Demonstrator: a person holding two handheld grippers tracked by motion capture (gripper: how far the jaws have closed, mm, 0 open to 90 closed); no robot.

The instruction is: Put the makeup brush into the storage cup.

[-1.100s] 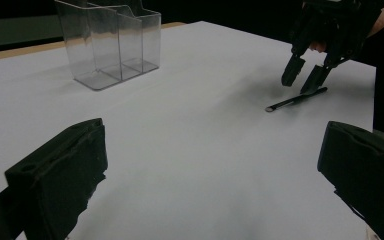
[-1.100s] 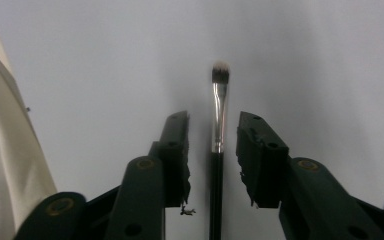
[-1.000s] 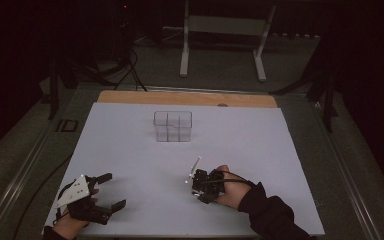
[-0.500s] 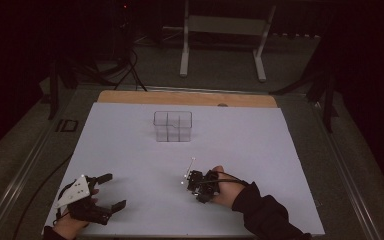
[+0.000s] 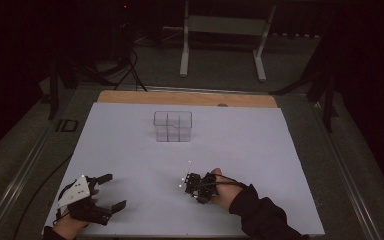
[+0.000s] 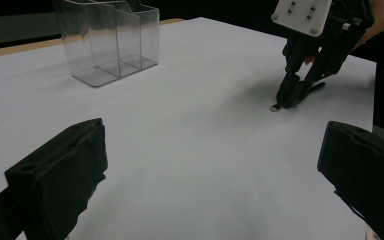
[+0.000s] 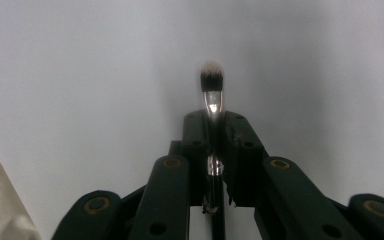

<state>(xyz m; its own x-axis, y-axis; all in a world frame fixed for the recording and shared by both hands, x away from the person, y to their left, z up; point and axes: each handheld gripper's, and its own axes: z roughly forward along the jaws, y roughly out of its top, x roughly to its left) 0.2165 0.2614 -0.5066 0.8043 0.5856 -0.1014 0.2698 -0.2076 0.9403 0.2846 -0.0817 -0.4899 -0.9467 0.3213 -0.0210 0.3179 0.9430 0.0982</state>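
Note:
My right gripper is low over the white mat, right of centre near the front edge. It is shut on a small makeup brush. The brush handle runs between the closed jaws and its dark, pale-tipped bristles stick out beyond them. In the left gripper view, the right gripper points down with the brush tip at the mat. My left gripper rests at the front left, open, with nothing between its fingers. A clear acrylic organizer with several compartments stands upright at the mat's centre back, seemingly empty.
The white mat covers most of the table, and a strip of wood shows along its far edge. A metal stand and cables lie on the dark floor beyond. A person's dark sleeve comes in at the bottom right.
The right gripper with the brush has shifted slightly left and tilted down toward the mat. The left gripper has not moved.

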